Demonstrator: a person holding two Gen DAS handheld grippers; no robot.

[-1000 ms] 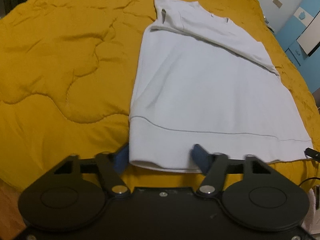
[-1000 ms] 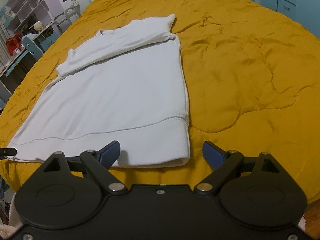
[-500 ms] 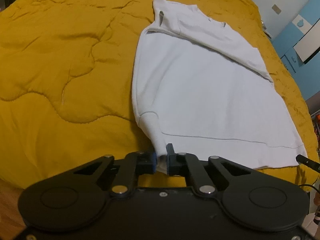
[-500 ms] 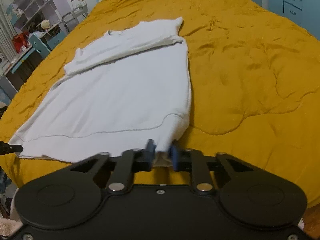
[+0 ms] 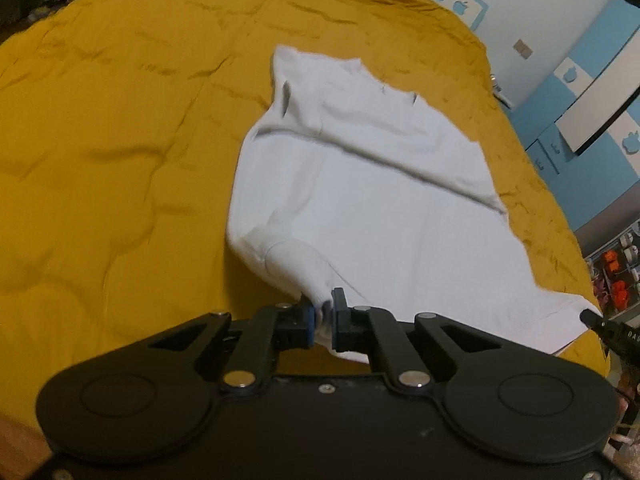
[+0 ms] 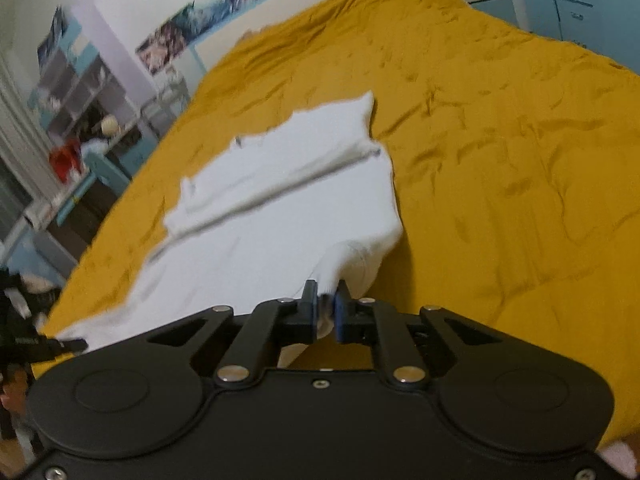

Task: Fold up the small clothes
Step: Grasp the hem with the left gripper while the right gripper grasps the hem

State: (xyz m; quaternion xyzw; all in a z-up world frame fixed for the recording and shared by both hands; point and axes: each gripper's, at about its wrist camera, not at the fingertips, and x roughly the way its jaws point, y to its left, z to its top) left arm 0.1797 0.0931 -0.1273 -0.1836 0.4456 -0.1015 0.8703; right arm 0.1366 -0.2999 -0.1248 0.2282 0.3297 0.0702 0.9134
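A white shirt lies on the yellow bedspread, sleeves folded in across the top. My left gripper is shut on the shirt's near-left hem corner and holds it lifted off the bed. My right gripper is shut on the shirt's near-right hem corner, also lifted. The hem between the two corners rises with them. The tip of the right gripper shows at the right edge of the left wrist view.
The yellow bedspread spreads wide on both sides of the shirt. Blue drawers and a white wall stand beyond the bed. Shelves and a desk with clutter stand to the left in the right wrist view.
Both grippers closed on the hem corners from open a second ago. Since then they have raised the corners and moved forward over the shirt.
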